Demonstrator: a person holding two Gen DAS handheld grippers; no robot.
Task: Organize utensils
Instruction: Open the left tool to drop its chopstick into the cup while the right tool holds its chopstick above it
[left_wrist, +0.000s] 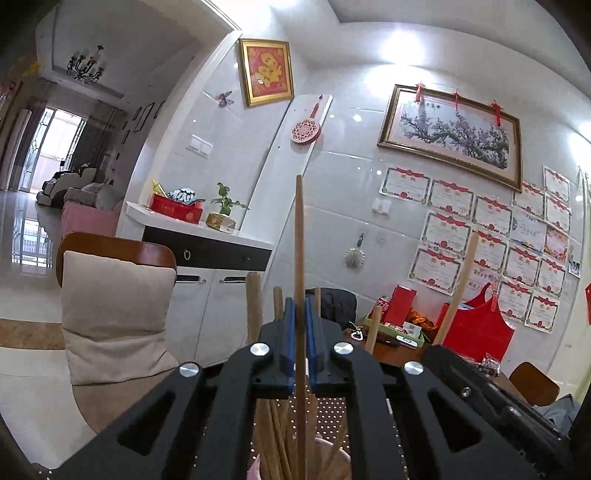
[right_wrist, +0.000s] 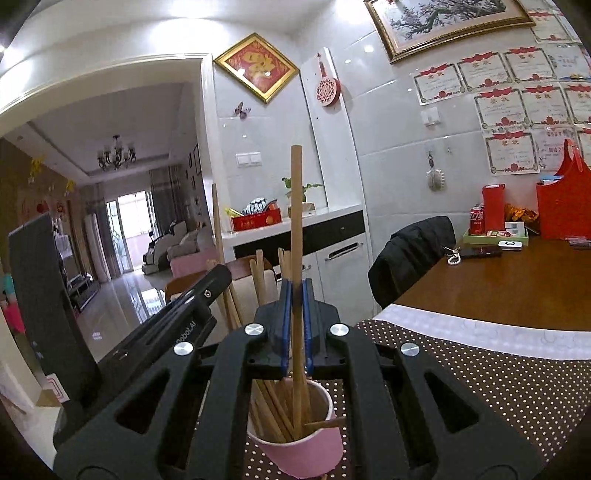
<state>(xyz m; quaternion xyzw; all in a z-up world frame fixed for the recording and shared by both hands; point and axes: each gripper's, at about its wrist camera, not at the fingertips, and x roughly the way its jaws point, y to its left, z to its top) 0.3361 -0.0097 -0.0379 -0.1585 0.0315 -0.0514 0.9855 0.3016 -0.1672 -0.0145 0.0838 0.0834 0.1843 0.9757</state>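
Chopsticks upright in cup, cup on mat, table behind

Pink paper cup mostly hidden behind left gripper, cut by bottom edge. Chopstick foot lost among others in cup. Certificates text too small to read.

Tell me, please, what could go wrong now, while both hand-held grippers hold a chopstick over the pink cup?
1. The pink cup looks light and stands full of leaning chopsticks; a push from the chopstick in the right hand-held gripper could tip it.
2. The left hand-held gripper works close beside the right one, so they may collide.
3. The left chopstick may jam against others.
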